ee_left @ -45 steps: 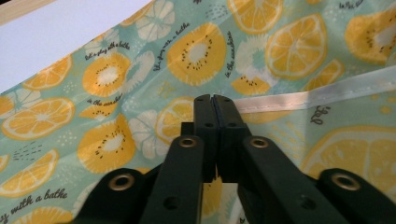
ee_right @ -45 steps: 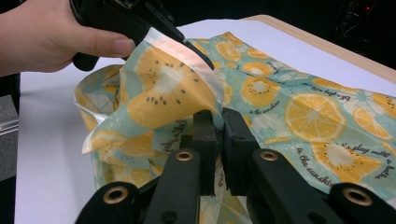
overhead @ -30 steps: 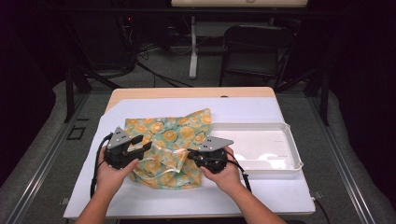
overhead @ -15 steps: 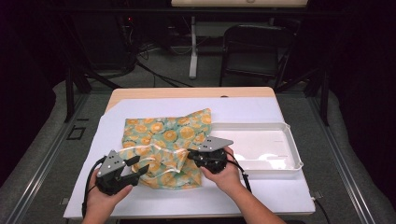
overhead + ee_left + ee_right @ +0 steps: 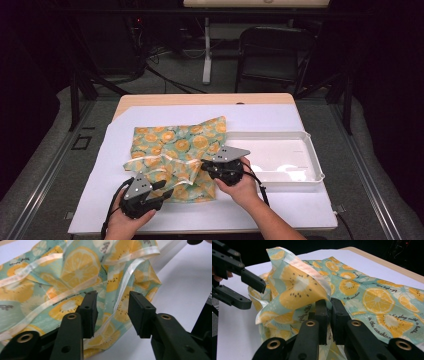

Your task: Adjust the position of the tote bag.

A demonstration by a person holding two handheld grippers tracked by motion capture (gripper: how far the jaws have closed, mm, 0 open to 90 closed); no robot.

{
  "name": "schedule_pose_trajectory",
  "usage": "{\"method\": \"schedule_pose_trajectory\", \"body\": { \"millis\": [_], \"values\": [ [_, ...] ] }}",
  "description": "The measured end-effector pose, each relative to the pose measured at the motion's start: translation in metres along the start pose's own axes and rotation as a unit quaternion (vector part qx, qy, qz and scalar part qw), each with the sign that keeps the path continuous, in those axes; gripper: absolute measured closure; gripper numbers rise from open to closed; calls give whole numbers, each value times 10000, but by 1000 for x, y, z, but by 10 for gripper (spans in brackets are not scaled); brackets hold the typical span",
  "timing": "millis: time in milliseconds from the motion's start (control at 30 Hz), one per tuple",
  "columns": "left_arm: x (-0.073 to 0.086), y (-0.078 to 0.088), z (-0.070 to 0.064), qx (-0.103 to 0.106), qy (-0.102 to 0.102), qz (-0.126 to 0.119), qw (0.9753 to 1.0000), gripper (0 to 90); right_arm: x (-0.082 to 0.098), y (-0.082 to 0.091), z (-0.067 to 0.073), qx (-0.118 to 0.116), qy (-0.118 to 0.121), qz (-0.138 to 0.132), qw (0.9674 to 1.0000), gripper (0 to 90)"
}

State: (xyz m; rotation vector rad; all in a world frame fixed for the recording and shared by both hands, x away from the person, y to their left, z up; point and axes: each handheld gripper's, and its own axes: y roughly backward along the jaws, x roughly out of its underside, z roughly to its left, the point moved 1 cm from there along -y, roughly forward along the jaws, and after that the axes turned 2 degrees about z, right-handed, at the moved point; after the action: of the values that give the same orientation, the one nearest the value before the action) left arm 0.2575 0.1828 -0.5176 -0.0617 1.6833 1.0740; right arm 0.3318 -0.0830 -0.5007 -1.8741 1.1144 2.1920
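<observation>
A teal cloth [image 5: 180, 145] printed with orange slices lies rumpled on the white mat [image 5: 300, 205]. My right gripper [image 5: 204, 166] is shut on a raised fold of the cloth [image 5: 372, 297] at its near right side; in the right gripper view [image 5: 329, 302] the fabric bunches over the pinched jaws. My left gripper [image 5: 167, 189] is at the cloth's near left corner and stands open. Its jaws have just been closing. In the left gripper view [image 5: 112, 301] a pale hem of the cloth [image 5: 75, 272] runs through the gap, and the pads do not press on it. The left gripper [image 5: 256, 295] also appears in the right gripper view.
A shallow white tray [image 5: 312, 155] sits on the mat just right of the cloth. The mat covers a wooden table [image 5: 200, 99]. Beyond the table stand a dark chair [image 5: 270, 50] and cables on the floor.
My left gripper has come back toward the near edge of the table, from the cloth's left side to its near left corner, and its jaws have narrowed. The right gripper has kept its place.
</observation>
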Motion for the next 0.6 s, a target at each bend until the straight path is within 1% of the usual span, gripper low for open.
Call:
{"method": "schedule_pose_trajectory", "body": {
  "millis": [100, 133, 167, 200, 267, 400, 433, 467, 600],
  "values": [
    [2, -1, 0, -46, -48, 15, 10000, 626, 0, 0, 0, 0, 5, 4, 10000, 851],
    [3, -2, -1, -55, -42, 15, 10000, 669, 0, 0, 0, 3, 12, 1, 10000, 850],
    [3, -2, -1, -61, -51, 13, 10000, 669, 0, 0, 0, 3, 12, 1, 10000, 850],
    [5, -3, -1, -107, -62, 18, 9999, 700, 0, 0, 0, 4, 10, -1, 10000, 849],
    [6, -3, -1, -126, -67, 17, 9999, 727, 0, 0, 0, 3, 15, 5, 10000, 849],
    [7, -2, -1, -113, -80, 24, 9999, 792, 0, 0, 0, -8, 12, 3, 10000, 848],
    [8, -2, -1, -123, -86, 22, 9999, 792, 0, 0, 0, -8, 12, 3, 10000, 848],
    [8, -2, 0, -128, -70, 21, 9999, 827, 0, 0, 0, -11, 10, 7, 10000, 847],
    [8, 0, 0, -133, -68, -4, 9999, 893, 1, -1, 1, -5, 7, -4, 10000, 847]
  ]
}}
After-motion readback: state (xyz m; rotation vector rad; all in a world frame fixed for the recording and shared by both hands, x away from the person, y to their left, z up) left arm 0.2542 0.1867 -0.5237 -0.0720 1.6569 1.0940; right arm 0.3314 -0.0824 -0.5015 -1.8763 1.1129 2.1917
